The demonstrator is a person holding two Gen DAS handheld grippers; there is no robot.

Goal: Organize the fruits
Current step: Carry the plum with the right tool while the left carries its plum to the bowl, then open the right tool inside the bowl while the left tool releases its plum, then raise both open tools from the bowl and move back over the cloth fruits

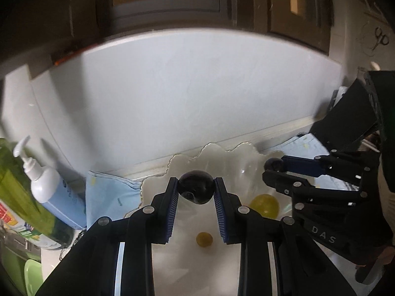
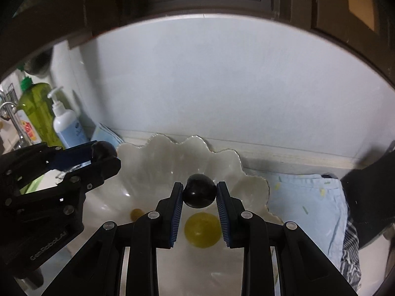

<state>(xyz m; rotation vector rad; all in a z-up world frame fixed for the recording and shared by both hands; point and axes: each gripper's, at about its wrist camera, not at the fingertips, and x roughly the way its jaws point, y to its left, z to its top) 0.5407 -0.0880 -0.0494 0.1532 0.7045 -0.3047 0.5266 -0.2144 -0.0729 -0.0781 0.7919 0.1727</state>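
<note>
My left gripper (image 1: pixel 196 185) is shut on a dark purple grape (image 1: pixel 196 188) and holds it above a white scalloped bowl (image 1: pixel 222 153). My right gripper (image 2: pixel 200 190) is shut on another dark grape (image 2: pixel 200 191) over the same bowl (image 2: pixel 158 153). Each gripper shows in the other's view, the right gripper (image 1: pixel 272 166) at the right, the left gripper (image 2: pixel 103 151) at the left, both with their grapes. In the bowl lie a large yellow-green grape (image 1: pixel 264 206) (image 2: pixel 203 230) and a small yellow-green grape (image 1: pixel 204 239) (image 2: pixel 136 213).
The bowl sits on a light blue cloth (image 2: pixel 308 197) against a pale wall. A white pump bottle (image 1: pixel 51 187) and a green detergent bottle (image 1: pixel 19 190) stand at the left. A sink tap (image 2: pixel 9 113) is at the far left. A dark object (image 2: pixel 370 180) is at the right.
</note>
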